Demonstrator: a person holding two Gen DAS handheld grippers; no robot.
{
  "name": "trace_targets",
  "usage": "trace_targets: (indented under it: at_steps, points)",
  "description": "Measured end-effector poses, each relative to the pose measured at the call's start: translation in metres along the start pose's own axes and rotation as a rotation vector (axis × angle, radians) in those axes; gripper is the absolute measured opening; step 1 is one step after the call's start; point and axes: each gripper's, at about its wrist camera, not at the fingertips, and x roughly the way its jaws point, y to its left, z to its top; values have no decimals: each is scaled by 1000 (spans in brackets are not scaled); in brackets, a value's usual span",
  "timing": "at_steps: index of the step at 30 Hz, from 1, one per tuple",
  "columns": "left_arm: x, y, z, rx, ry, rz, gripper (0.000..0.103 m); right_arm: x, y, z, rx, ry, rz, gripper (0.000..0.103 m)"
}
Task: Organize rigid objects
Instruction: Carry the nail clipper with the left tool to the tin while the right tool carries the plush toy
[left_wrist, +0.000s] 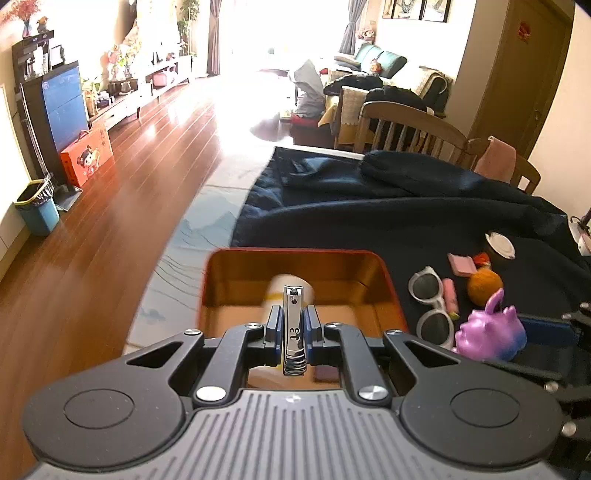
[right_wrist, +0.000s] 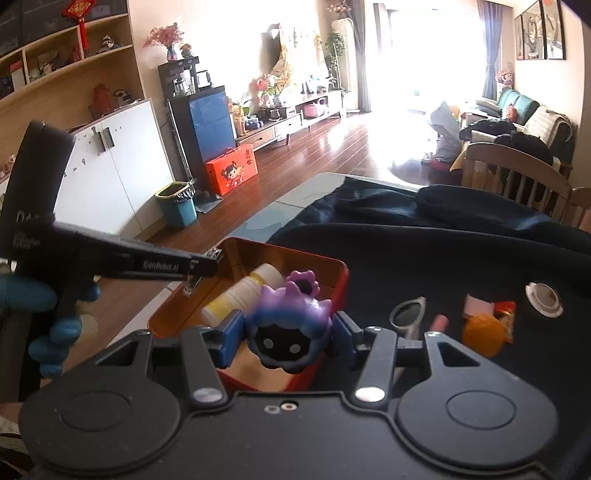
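Observation:
My left gripper (left_wrist: 294, 321) is shut on a silver nail clipper (left_wrist: 294, 332), held upright above the red tin box (left_wrist: 391, 280) with its orange inside. A white pill bottle (left_wrist: 288, 286) lies in the box beneath it. My right gripper (right_wrist: 286, 334) is shut on a purple and blue toy figure (right_wrist: 288, 325), hovering over the near right part of the same box (right_wrist: 341, 275). In the right wrist view the left gripper (right_wrist: 201, 267) reaches in from the left over the box's near left rim, the clipper (right_wrist: 190, 284) hanging from it. The bottle (right_wrist: 243, 293) shows there too.
On the dark cloth (left_wrist: 406, 229) right of the box lie white sunglasses (left_wrist: 432, 302), a pink tube (left_wrist: 450, 293), an orange ball (left_wrist: 484, 286), a pink block (left_wrist: 461, 264) and a white round lid (left_wrist: 500, 243). A wooden chair (left_wrist: 410, 129) stands behind. A blue-gloved hand (right_wrist: 33, 299) holds the left gripper.

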Motion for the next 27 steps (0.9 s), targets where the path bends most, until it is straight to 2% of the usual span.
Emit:
trace_targets:
  at_steps: [8,17,27]
  points:
    - [35,27,21,9,42,-14,11,50,18,9,-50,45,-47,52]
    - [76,30,25,94,96,-1,11,99,32,11,-151,111,-103,52]
    - [105,22,23,155,143,-8,11,130,43,4,-251,185,-139,51]
